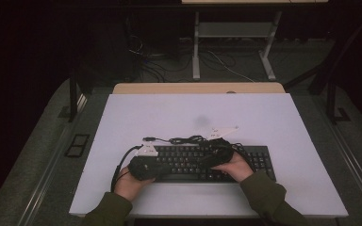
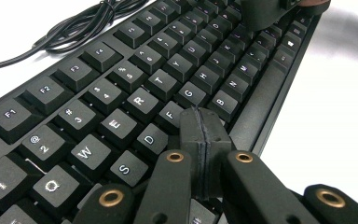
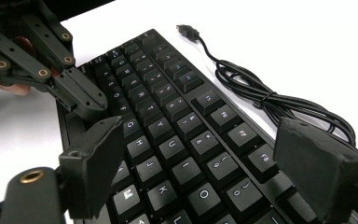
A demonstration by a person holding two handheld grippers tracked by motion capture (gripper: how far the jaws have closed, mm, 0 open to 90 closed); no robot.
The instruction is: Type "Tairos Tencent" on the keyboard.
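Observation:
A black keyboard (image 1: pixel 257 157) lies on the white table (image 1: pixel 193 113), near its front edge. My left gripper (image 1: pixel 167 165) is shut with nothing between its jaws. In the left gripper view its tips (image 2: pixel 205 128) rest low over the keyboard (image 2: pixel 135 100), around the F and V keys. My right gripper (image 1: pixel 206 160) hovers over the right half of the keys. In the right gripper view it (image 3: pixel 205 168) stands wide open above the keyboard (image 3: pixel 177 107), its pads (image 3: pixel 98 161) clear of the caps. The left gripper (image 3: pixel 91 100) appears there at upper left, over the keyboard's near edge.
The keyboard's black cable (image 3: pixel 261 95) lies bundled behind it, its USB plug (image 3: pixel 186 30) loose on the table. A white tag (image 1: pixel 147 150) sits at the keyboard's left end and small white slips (image 1: pixel 221 132) behind it. A wooden desk edge (image 1: pixel 198 88) borders the far side.

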